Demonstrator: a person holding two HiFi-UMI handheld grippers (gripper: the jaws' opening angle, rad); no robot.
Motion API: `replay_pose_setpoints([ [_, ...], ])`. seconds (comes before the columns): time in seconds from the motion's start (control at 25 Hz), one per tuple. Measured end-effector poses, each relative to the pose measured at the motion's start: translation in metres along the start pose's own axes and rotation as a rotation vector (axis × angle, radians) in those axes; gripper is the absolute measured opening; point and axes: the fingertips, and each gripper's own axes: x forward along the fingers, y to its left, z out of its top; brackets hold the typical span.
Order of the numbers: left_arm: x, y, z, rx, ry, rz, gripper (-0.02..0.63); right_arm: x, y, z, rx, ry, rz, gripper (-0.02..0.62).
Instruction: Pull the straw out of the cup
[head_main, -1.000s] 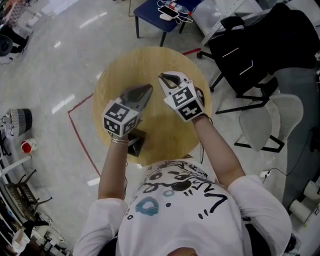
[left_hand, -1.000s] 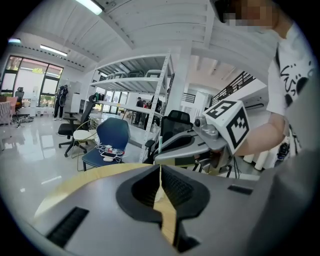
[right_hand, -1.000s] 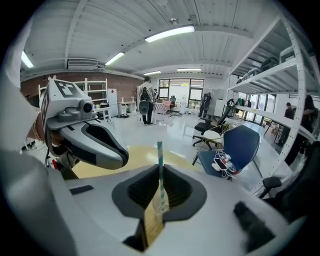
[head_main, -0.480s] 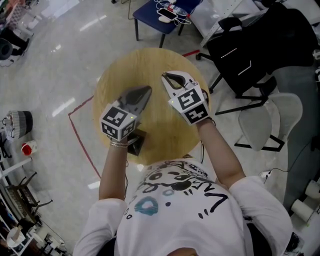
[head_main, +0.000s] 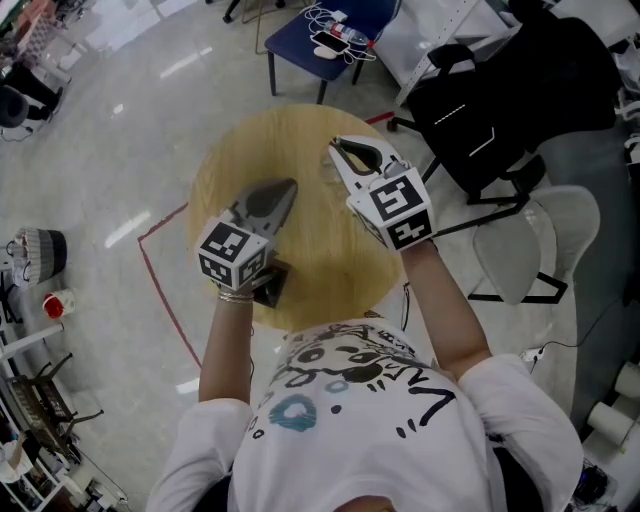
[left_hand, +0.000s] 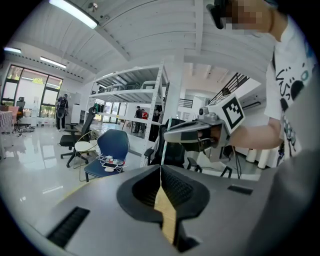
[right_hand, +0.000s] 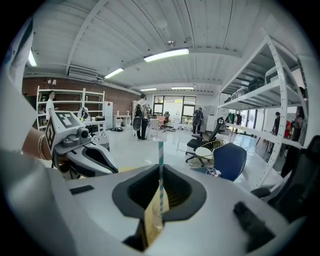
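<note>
In the right gripper view a teal-and-white striped straw (right_hand: 160, 160) stands upright between the jaws of my right gripper (right_hand: 160, 172), which is shut on it. Below it, through the gap, shows the rim of a clear cup (right_hand: 155, 217). In the head view the right gripper (head_main: 337, 148) hangs over the far right part of the round wooden table (head_main: 250, 140); cup and straw are too faint to make out there. My left gripper (head_main: 290, 186) is over the table's middle, shut with nothing in it, its jaws meeting in a thin seam (left_hand: 161, 172).
A small black object (head_main: 270, 285) sits at the table's near edge. Behind the table stands a blue chair (head_main: 320, 35) with cables on it. A black office chair (head_main: 500, 110) and a white chair (head_main: 530, 250) are on the right. Red tape (head_main: 160, 280) marks the floor at left.
The right gripper has drifted a little to the right and toward me. The left gripper has slid slightly down and left. Both stay shut.
</note>
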Motion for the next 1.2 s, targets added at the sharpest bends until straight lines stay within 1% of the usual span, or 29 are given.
replay_pose_setpoints([
  [0.2, -0.009, -0.014, 0.005, 0.013, -0.019, 0.001, 0.015, -0.019, 0.004, 0.013, -0.004, -0.037, -0.004, 0.04],
  [0.68, -0.027, -0.042, 0.018, 0.037, -0.053, 0.004, 0.015, -0.063, 0.006, 0.042, -0.029, -0.104, -0.044, 0.04],
  [1.2, -0.025, -0.063, 0.025, 0.05, -0.064, -0.018, 0.015, -0.099, 0.0, 0.053, -0.034, -0.145, -0.076, 0.04],
])
